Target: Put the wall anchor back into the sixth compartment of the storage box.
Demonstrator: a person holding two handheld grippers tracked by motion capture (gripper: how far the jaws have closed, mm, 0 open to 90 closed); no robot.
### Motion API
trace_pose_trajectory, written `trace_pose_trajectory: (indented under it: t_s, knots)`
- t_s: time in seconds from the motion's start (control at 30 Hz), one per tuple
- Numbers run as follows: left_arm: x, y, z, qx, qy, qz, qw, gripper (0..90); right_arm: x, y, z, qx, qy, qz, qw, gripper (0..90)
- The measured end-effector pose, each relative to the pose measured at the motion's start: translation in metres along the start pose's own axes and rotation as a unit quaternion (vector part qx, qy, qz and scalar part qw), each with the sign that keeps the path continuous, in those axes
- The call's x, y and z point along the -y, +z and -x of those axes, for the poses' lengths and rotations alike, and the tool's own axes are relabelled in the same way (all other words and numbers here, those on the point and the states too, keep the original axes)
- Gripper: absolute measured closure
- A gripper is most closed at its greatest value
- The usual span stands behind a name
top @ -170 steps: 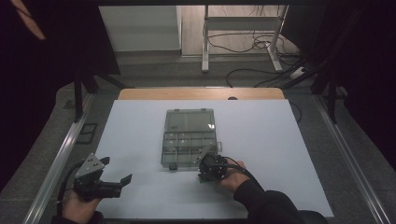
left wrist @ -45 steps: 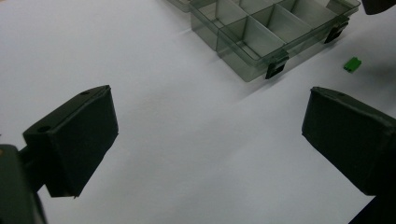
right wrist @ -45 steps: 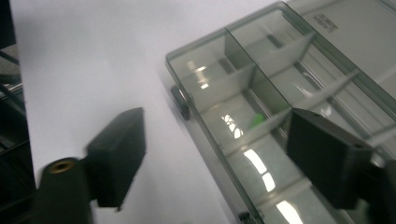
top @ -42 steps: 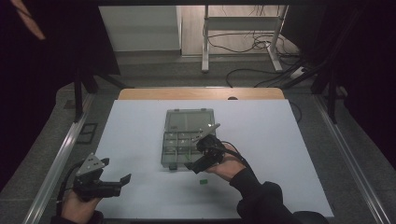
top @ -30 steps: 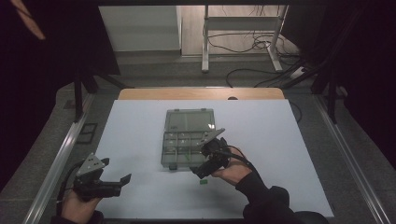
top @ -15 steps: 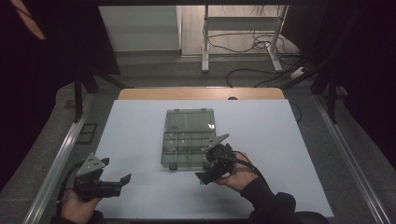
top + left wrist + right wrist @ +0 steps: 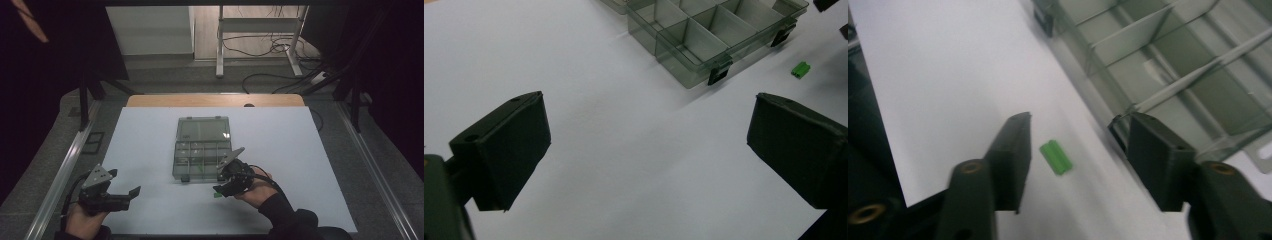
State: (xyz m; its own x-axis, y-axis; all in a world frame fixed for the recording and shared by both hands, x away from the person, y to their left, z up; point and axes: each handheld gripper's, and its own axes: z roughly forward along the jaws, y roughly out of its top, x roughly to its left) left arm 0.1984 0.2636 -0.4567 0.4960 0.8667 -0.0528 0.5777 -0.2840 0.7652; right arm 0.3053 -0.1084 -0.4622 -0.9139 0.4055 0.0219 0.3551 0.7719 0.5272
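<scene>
While my right claw (image 7: 1075,165) has just been closing, its jaws straddle the small green block (image 7: 1056,156) without pressing on it yet; the block lies on the white table (image 7: 300,165), just beside the front wall of the clear compartment box (image 7: 202,150). I judge I should settle lower, keep the block centred between the jaws, then close squarely on its long sides so it doesn't squirt out. My left claw (image 7: 644,135) rests wide apart, well away from the block.
</scene>
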Motion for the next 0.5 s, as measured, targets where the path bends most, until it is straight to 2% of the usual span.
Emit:
trace_pose_trajectory:
  t_s: [0.03, 0.07, 0.27, 0.5]
  knots:
    - [0.000, 0.000, 0.000, 0.000, 0.000, 0.000, 1.0000, 4.2, 0.000, 0.000, 0.000, 0.000, 0.000, 0.000, 1.0000, 46.7]
    - [0.000, 0.000, 0.000, 0.000, 0.000, 0.000, 1.0000, 4.2, 0.000, 0.003, -0.001, -0.005, -0.007, -0.006, 0.9999, 51.4]
    - [0.000, 0.000, 0.000, 0.001, 0.001, 0.000, 1.0000, 4.2, 0.002, 0.013, -0.001, -0.014, -0.019, -0.022, 0.9995, 64.6]
    - [0.000, 0.000, 0.000, 0.001, 0.001, 0.000, 1.0000, 4.3, 0.004, 0.026, 0.001, -0.018, -0.031, -0.044, 0.9984, 73.3]
